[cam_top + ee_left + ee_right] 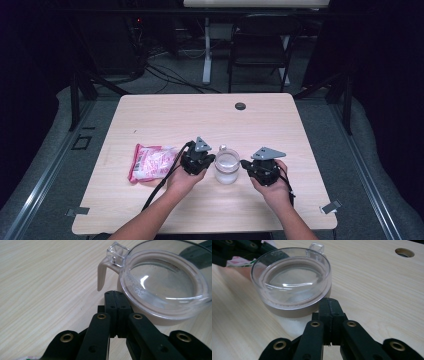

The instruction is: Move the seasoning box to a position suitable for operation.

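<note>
A round container with a clear lid [227, 166] and a beige base stands on the wooden table [210, 117] between my two grippers. Its lid [162, 283] carries a small clear tab and a beige latch [102, 273] hangs at that side. My left gripper [210, 159] is shut, empty, its tips [115, 295] right against the container's left side. On the other side my right gripper [245, 164] is shut too, with nothing in it, and its tips [329, 303] sit close to the beige base [294, 311].
A pink and white snack bag [150, 162] lies on the table left of the left hand. A dark round grommet hole [240, 106] sits near the table's far edge. A folding chair [262, 42] stands on the floor beyond the table.
</note>
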Tool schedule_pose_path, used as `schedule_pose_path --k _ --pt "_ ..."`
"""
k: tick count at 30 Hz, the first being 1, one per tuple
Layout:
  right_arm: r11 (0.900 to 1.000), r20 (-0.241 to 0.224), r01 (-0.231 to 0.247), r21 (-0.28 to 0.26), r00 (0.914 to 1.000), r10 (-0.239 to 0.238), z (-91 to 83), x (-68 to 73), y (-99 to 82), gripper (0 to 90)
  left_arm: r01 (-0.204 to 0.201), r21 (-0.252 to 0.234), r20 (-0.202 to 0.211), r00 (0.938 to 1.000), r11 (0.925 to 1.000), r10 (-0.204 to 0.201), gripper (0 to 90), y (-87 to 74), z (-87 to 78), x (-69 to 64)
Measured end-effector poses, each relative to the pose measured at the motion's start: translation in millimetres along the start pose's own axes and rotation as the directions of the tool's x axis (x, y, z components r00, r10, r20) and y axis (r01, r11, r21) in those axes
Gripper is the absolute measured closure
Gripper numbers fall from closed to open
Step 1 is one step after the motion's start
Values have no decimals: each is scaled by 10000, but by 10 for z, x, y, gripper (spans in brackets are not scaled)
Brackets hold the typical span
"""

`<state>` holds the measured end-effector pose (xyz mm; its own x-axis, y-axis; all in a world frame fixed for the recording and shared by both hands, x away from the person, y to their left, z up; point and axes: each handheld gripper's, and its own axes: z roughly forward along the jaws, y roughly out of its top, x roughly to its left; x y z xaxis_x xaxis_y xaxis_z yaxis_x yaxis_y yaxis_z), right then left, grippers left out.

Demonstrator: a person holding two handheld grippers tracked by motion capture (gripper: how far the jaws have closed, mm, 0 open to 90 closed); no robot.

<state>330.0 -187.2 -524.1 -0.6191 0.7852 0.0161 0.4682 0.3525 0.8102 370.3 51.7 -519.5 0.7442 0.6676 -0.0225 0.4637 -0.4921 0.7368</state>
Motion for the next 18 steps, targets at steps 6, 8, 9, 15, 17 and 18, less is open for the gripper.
schedule_pose_path --k 6,8,9,15,17,18 --pt "10000 -667 -46 -39 9978 43 -84 -24 -76 874 158 -182 349 9993 9997 -151 900 14 -4 12" --pt "9999 -439 -119 -34 9990 118 -96 -40 -95 884 37 -276 301 9995 9996 -29 900 14 -51 -7" --pt "9999 -358 -104 -22 9993 103 -97 -45 -99 889 -34 -382 242 9997 9993 44 900 5 -80 -20" --pt "9991 -45 -391 -170 9992 390 -50 -127 -92 900 -195 -489 430 9988 9986 216 900 -128 -252 -90" --pt "9980 -83 -571 -264 9983 569 3 -146 -77 900 -167 -515 547 9983 9985 196 900 -188 -296 -115" --pt "9986 -56 -505 -184 9987 504 29 -159 -56 895 -152 -504 580 9982 9986 181 900 -212 -312 -126"
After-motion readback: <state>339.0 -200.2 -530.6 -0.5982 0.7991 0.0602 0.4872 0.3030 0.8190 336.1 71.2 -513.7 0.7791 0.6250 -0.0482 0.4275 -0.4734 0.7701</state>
